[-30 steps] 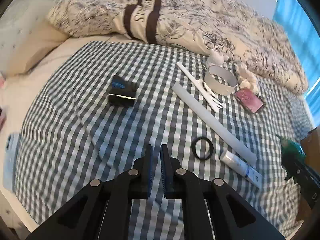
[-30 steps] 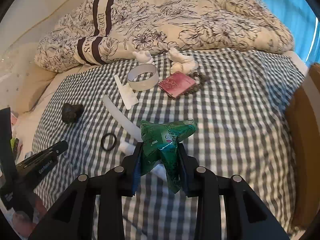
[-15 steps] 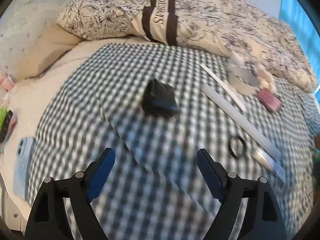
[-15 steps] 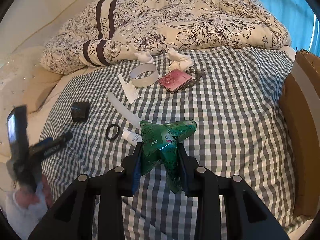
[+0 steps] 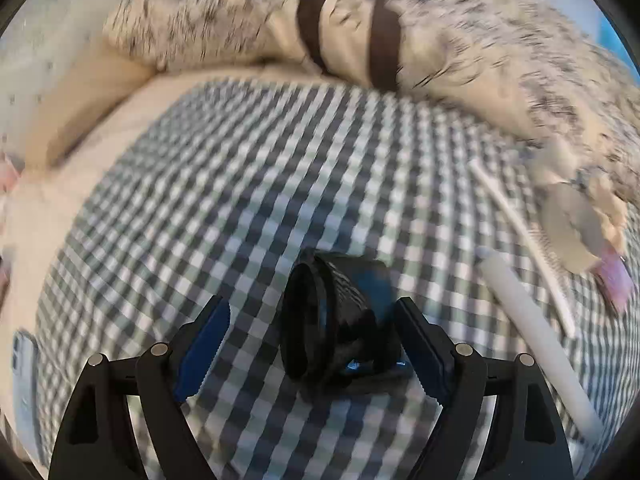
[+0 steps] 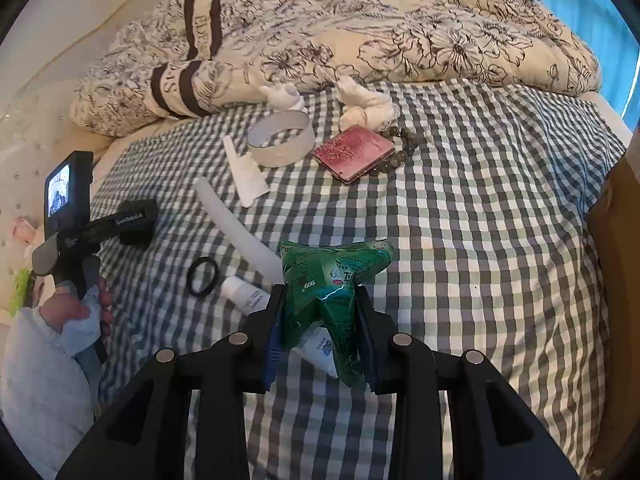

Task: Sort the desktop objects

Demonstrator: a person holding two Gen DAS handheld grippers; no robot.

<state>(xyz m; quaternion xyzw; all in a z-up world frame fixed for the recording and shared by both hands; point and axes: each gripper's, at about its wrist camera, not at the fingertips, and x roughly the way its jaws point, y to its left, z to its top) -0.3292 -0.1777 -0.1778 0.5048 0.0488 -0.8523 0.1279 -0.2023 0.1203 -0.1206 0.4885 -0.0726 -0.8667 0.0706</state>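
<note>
In the left wrist view a black object with blue parts point(image 5: 340, 316) lies on the checked bedspread point(image 5: 248, 200). My left gripper point(image 5: 310, 314) is open, one finger on each side of it, and the picture is motion-blurred. The right wrist view shows that same left gripper point(image 6: 134, 220), held by a hand point(image 6: 76, 312), over the black object point(image 6: 140, 236). My right gripper point(image 6: 320, 296) is shut on a crumpled green packet point(image 6: 332, 276) and holds it above the bedspread point(image 6: 480, 260).
On the cloth lie a long white stick point(image 6: 240, 224), a white comb point(image 6: 244, 176), a white tape ring point(image 6: 280, 140), a pink case point(image 6: 352, 152), a bead bracelet point(image 6: 396, 148), a black ring point(image 6: 203, 276) and a small tube point(image 6: 244, 294). A cardboard box point(image 6: 616, 248) stands at the right; a duvet point(image 6: 360, 28) lies behind.
My left gripper went from shut to open and moved forward until the black object sits between its fingers. The right gripper keeps the green packet and has barely shifted.
</note>
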